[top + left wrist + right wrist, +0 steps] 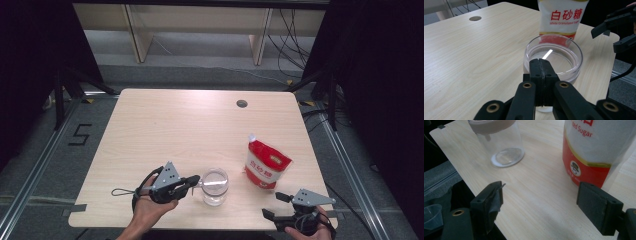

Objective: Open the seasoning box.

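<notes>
Clear glass jar [215, 186] is standing at the lower centre of the high view, on the pale wooden table [165, 130], and it is the piece I am working on. I am holding the left gripper [195, 181] level at the jar's near rim with its jaws pressed fully together. In the left gripper view a thin pale strip [547, 54] is showing just past the closed tips, lying across the jar's mouth; I cannot tell whether the pads are pinching it. The red-and-white sugar pouch [266, 162] is standing upright to the jar's right, apart from it, probably so that it can be picked up next for pouring. I am resting the right gripper [272, 205] at the lower right, jaws wide apart and empty, aimed at the pouch's base [586, 167], apparently as a ready position.
</notes>
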A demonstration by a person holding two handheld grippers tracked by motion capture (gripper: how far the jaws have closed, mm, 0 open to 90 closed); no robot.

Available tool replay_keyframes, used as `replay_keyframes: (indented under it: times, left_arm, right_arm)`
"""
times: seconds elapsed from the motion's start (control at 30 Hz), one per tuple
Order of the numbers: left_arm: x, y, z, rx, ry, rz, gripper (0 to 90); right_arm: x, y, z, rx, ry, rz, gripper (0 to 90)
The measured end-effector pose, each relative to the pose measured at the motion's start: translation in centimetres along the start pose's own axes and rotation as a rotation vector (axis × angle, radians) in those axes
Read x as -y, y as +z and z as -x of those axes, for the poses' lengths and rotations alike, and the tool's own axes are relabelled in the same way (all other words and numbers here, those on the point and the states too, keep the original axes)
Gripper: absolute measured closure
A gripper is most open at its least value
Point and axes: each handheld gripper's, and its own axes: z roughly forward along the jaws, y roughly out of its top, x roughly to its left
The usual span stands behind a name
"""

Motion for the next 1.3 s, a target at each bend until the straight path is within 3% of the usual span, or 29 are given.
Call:
replay_keyframes:
  times: [0.07,0.1,0.13,0.17,0.23,0.27,0.43,0.57,1.0,1.07,1.17,1.2,1.23,1.27,1.3]
  left_arm:
    - [0.00,-0.01,0.01,-0.012,0.003,-0.013,89.2]
    - [0.06,0.05,-0.03,-0.009,0.009,-0.013,89.2]
    - [0.07,0.04,-0.07,-0.008,0.015,-0.012,89.2]
    - [0.07,0.04,-0.07,-0.008,0.015,-0.012,89.2]
    - [0.11,0.02,0.02,-0.014,0.006,-0.012,89.2]
    - [0.13,0.03,0.02,-0.014,0.008,-0.009,89.2]
    - [0.22,-0.05,0.03,-0.014,-0.008,-0.010,89.2]
    - [0.27,-0.05,0.05,-0.014,-0.008,-0.005,89.2]
    - [0.32,-0.06,0.03,-0.012,-0.011,-0.001,89.2]
    - [0.30,-0.09,-0.05,-0.014,0.004,0.000,89.3]
    - [0.38,-0.07,-0.03,-0.016,-0.010,0.006,89.3]
    - [0.44,0.00,-0.05,-0.009,-0.014,0.014,89.3]
    - [0.42,-0.06,-0.06,-0.011,-0.012,0.011,89.3]
    - [0.43,-0.06,-0.07,-0.011,-0.014,0.012,89.3]
    - [0.43,-0.07,-0.09,-0.010,-0.012,0.012,89.3]
  right_arm:
    - [0.00,0.01,0.00,0.000,-0.001,0.000,22.0]
    - [0.04,0.06,-0.24,-0.006,0.032,-0.008,22.0]
    - [0.05,0.06,-0.25,-0.006,0.033,-0.011,22.1]
    - [0.02,0.12,-0.06,-0.003,0.005,-0.003,22.1]
    - [-0.02,0.03,-0.08,0.009,-0.007,-0.001,22.2]
    - [0.01,0.04,-0.34,-0.010,0.031,-0.006,22.2]
    - [0.01,0.02,-0.43,-0.017,0.039,-0.030,22.5]
    - [0.01,0.14,-0.14,-0.011,0.000,-0.015,22.5]
    - [-0.01,0.34,-0.36,-0.014,0.010,-0.014,23.4]
    - [-0.05,0.29,-0.37,-0.020,-0.001,-0.011,23.8]
    - [-0.11,0.29,-0.48,-0.019,-0.011,-0.003,25.0]
    - [-0.11,0.27,-0.78,-0.035,0.024,-0.014,25.2]
    - [-0.13,0.20,-0.88,-0.022,0.029,-0.025,25.3]
    - [-0.18,0.33,-0.52,-0.018,-0.025,-0.007,26.1]
    - [-0.17,0.31,-0.81,-0.026,0.001,-0.014,26.7]
